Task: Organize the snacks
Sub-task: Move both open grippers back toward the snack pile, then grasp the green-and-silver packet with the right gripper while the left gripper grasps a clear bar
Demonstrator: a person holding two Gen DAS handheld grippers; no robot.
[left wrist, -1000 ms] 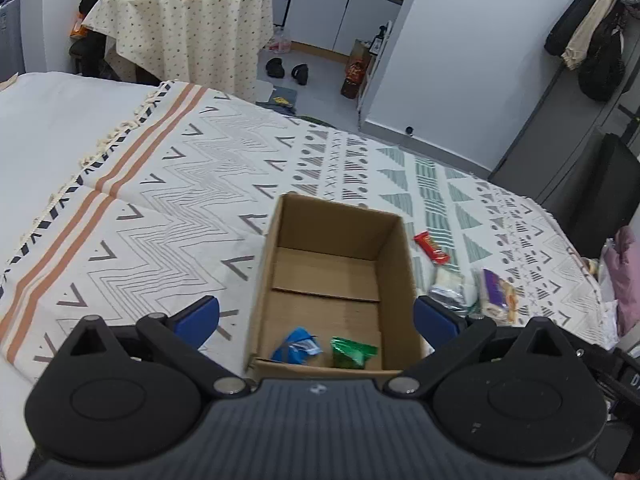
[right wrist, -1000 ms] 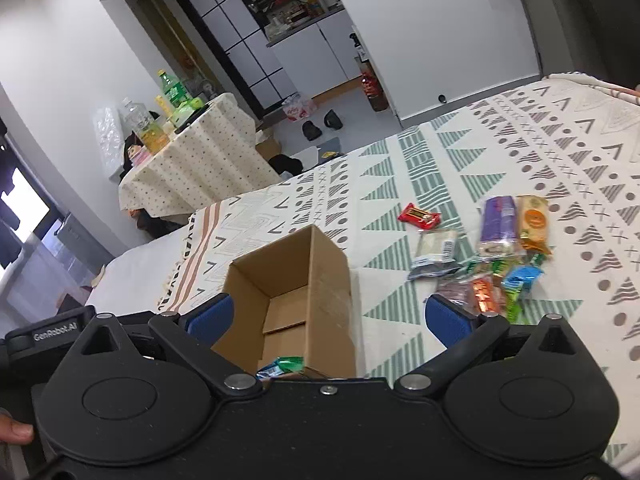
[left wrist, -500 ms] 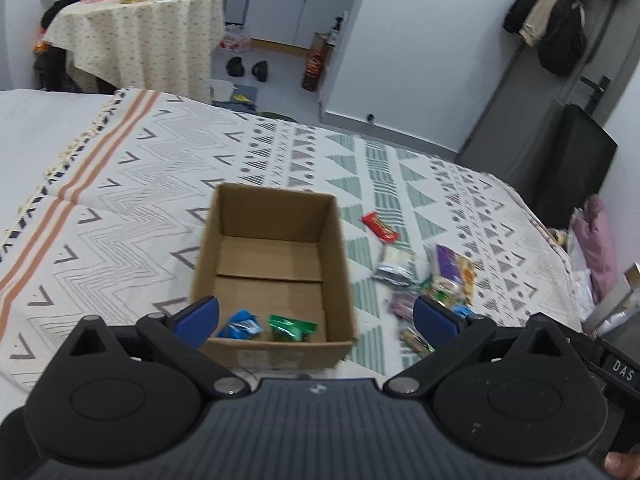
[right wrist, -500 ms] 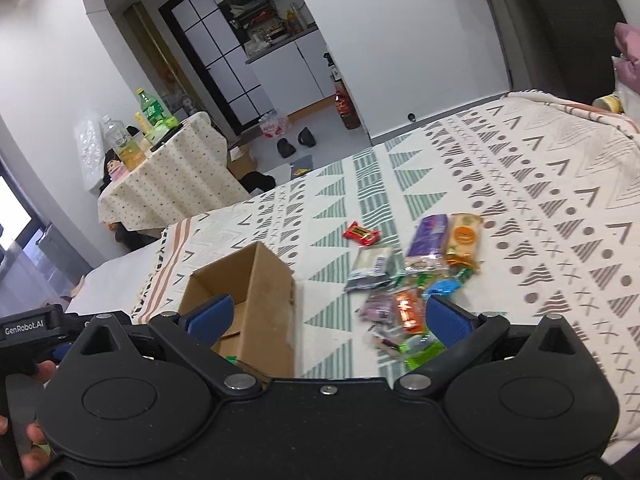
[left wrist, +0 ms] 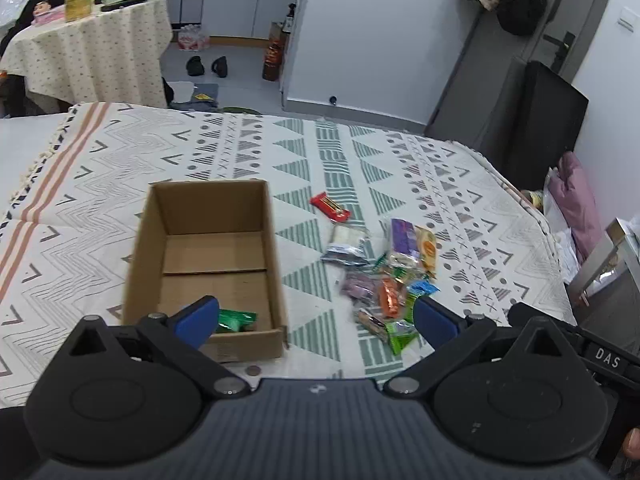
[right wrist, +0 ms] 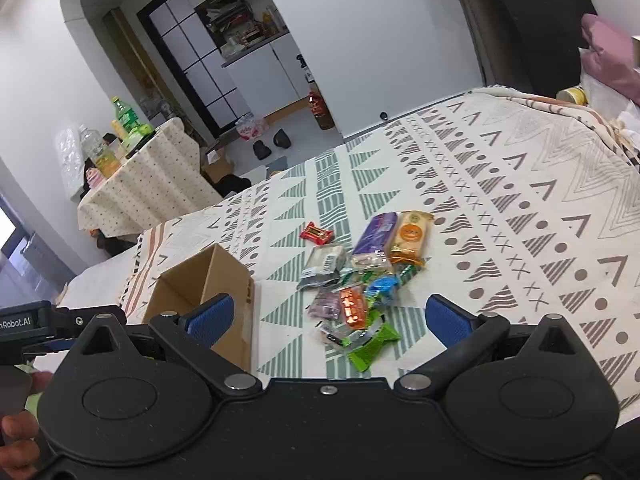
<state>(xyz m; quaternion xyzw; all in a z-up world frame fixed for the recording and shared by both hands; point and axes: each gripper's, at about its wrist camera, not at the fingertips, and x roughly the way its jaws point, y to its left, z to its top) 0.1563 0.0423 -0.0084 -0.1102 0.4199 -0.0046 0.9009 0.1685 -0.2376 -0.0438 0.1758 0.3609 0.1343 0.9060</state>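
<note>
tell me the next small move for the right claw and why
Probably lower the right claw, open and empty, onto the green packet at the pile's near edge: it lies nearest, while the cardboard box holds few snacks yet.

Both grippers swung right, from box toward snack pile.

Even, soft indoor light; faint shadows on the bedspread. Fisheye bends walls at edges; slight blur throughout.
</note>
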